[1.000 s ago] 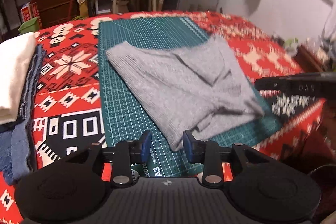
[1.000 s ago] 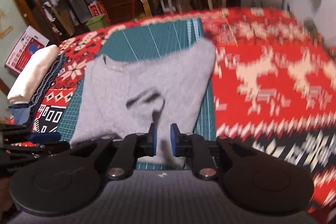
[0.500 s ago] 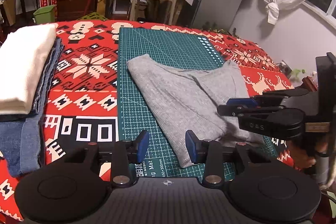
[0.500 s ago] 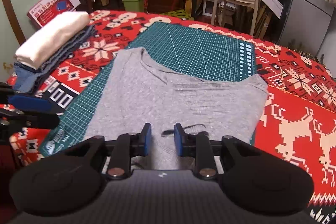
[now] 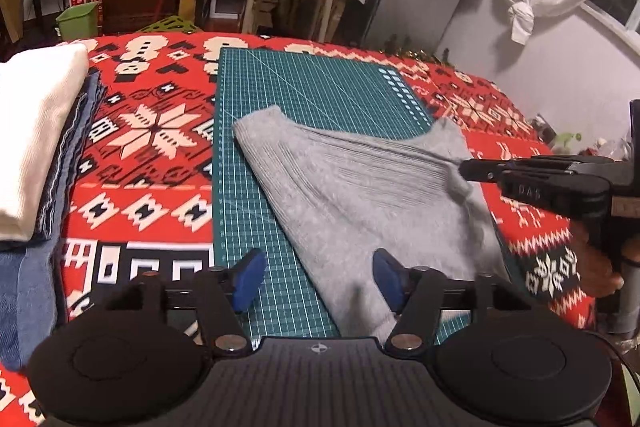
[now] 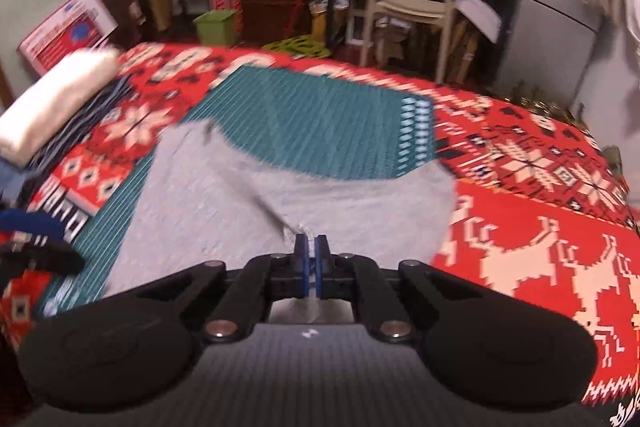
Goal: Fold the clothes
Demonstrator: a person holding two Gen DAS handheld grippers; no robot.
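left tool [image 5: 316, 277] jaws opening, right tool [image 6: 311, 253] clamped

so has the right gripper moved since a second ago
Yes. In the left wrist view the right gripper has come inward from the right edge, over the grey sweater, toward the green mat.

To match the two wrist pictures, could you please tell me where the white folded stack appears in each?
Left wrist: the white stack lies at the far left edge, on blue folded clothes.
Right wrist: the same stack is at the upper left, blurred.
Shared landmark: the green mat under the grey garment, right of the stack in both.
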